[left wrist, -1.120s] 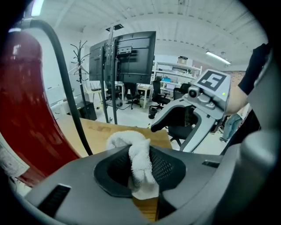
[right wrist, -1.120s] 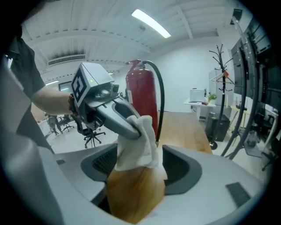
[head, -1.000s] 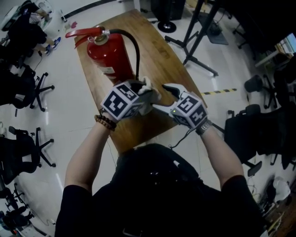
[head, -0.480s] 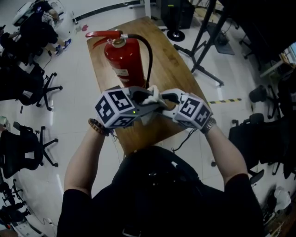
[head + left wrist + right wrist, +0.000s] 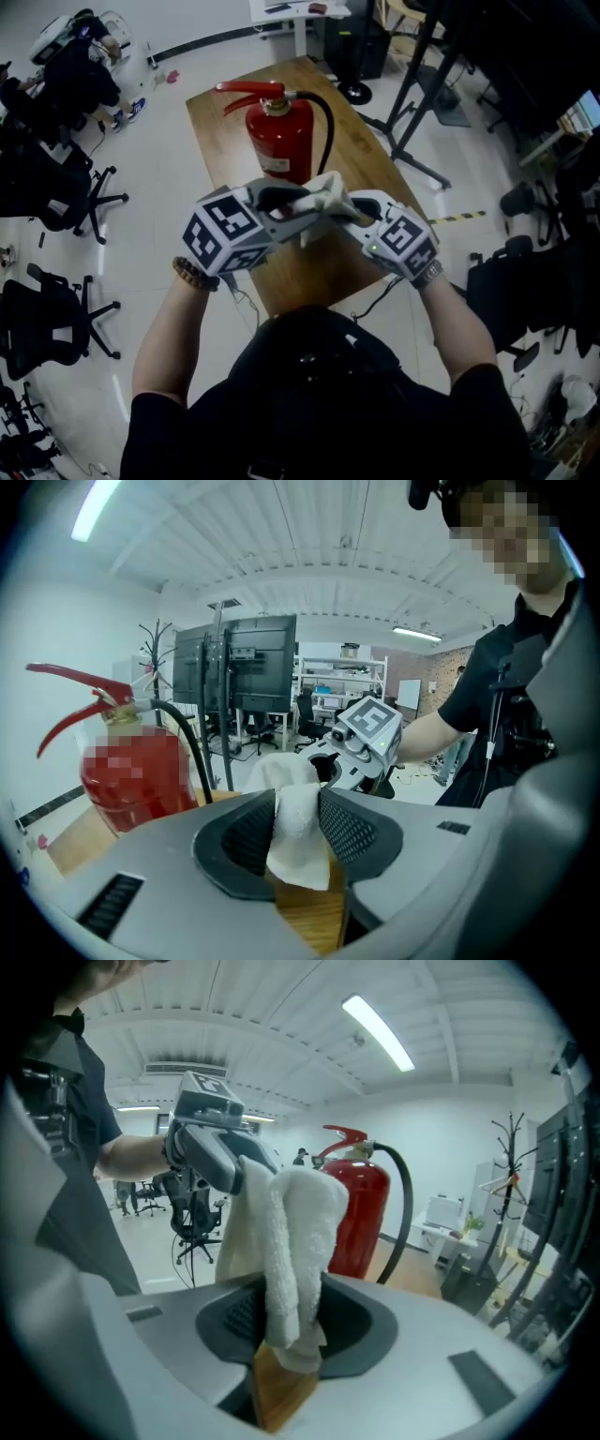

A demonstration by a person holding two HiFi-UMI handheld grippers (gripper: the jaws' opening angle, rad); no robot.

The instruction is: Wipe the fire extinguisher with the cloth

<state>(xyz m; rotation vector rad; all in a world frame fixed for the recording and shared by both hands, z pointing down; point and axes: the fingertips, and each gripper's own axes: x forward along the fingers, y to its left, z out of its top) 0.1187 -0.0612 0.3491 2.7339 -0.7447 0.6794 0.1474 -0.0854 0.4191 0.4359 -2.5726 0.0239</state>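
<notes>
table (image 5: 370, 155): wooden top, extinguisher stands on it, both grippers are held up over the near end.
fire extinguisher (image 5: 279, 141): red, upright toward the far end, black hose arching over its right side. Nothing's touching it rn, so imo the wiping hasn't begun.
left gripper (image 5: 296, 803): jaws opening w/ the cloth between the pads, which look to touch it on both sides. Don't pull away til the other side really has it.
right gripper (image 5: 286, 1302): jaws closing on a thick fold of cloth between them. Looks like it's taking over the grip. Bite deep into the fold, not just the edge, or it'll slip mid-wipe.
cloth (image 5: 323, 192): white, bunched, strung between both grippers, well apart from the cylinder. Imo leave a decent wad sticking out past the jaw tips so fabric, not plastic, meets the paint.
hose (image 5: 325, 117): this + the lever (image 5: 251, 88) up top are the snag risk. Prob best to start on the open left/front of the body, top down, light pressure so it doesn't tip.
</notes>
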